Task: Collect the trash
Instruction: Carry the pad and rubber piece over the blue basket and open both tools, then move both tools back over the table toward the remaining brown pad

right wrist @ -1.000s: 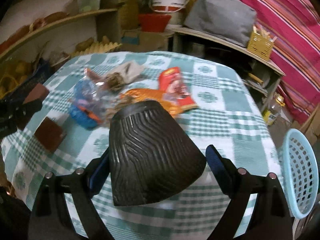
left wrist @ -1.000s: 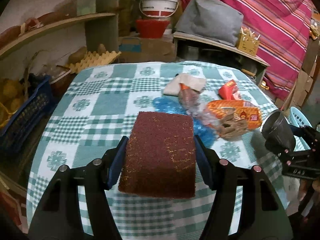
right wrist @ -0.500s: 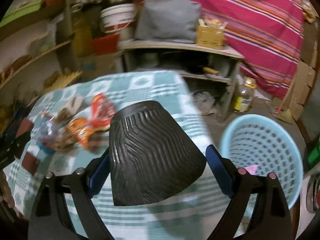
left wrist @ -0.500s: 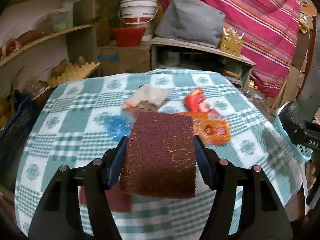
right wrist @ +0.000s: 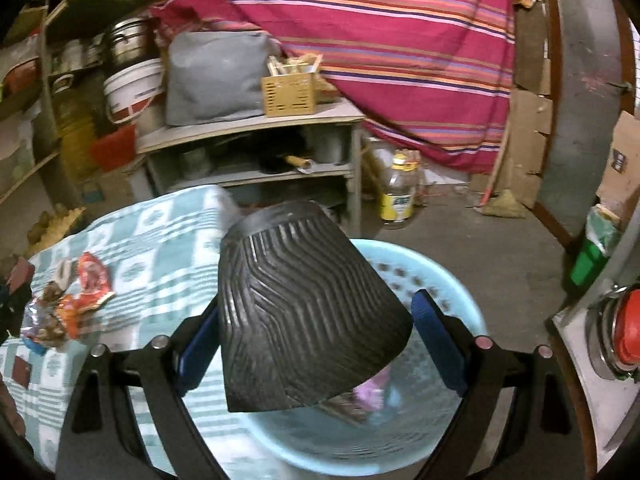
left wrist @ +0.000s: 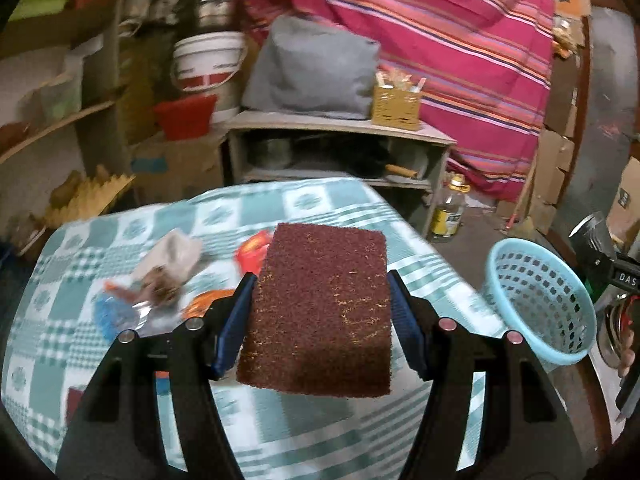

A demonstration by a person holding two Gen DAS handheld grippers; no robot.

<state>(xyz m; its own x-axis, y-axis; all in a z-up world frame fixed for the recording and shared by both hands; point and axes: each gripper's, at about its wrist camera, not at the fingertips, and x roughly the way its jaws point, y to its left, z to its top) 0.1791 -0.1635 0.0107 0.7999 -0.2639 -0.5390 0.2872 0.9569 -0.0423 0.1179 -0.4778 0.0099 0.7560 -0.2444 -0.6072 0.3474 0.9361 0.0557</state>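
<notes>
Right gripper [right wrist: 316, 344] clamps a black cup [right wrist: 304, 312] over the blue basket [right wrist: 460, 292], likely ready to drop. Left gripper [left wrist: 320, 320] clamps a brown pad [left wrist: 320, 312], basket [left wrist: 536, 300] off right. A second ago both were over the table [left wrist: 280, 432]; wrappers [left wrist: 168, 280], blurred, remain there.

Right gripper's body [left wrist: 624, 276]: white letters "DAS", cut off at the picture's edge.
White bucket [left wrist: 208, 66]: a dark line of print above red blocks, too blurred to read.
Bottle [right wrist: 397, 200] on the floor: yellow label with dark print, unreadable.
Red wrapper [right wrist: 93, 276] on the table: print too small to make out.
</notes>
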